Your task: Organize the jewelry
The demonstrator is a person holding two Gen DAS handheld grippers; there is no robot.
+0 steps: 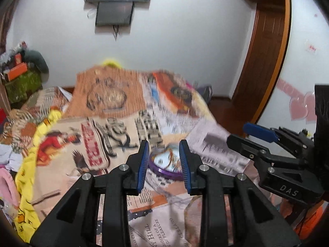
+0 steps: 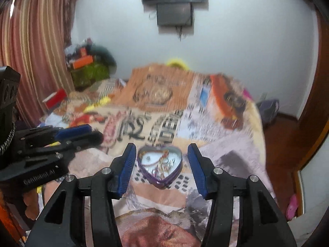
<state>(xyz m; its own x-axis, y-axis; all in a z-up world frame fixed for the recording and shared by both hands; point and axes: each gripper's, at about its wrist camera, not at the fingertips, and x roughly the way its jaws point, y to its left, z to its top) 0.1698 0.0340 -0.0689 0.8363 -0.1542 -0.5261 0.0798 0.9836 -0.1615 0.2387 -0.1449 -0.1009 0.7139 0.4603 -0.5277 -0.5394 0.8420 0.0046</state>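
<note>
The heart-shaped tin (image 2: 160, 165) sits open on the printed bedspread (image 2: 216, 150), just ahead of my fingers, with a tangle of chains and small jewelry (image 2: 162, 161) lying in it. My right gripper (image 2: 161, 169) hangs above it with its jaws apart and nothing between the blue pads; my left gripper (image 1: 164, 165) is also parted and empty, framing the same tin from the other side. To do this step well, I judge I should settle both hands first, since the bedspread is smeared with blur, then come down on a single strand at the tin's edge instead of the knot in the middle, using the other gripper to steady the purple rim. The right view shows the heart outline and the contents plainly; the left view gives only a blurred oval with a purple rim (image 1: 164, 171), but it shows the wooden door frame (image 1: 265, 47) that the right view barely catches.
</note>
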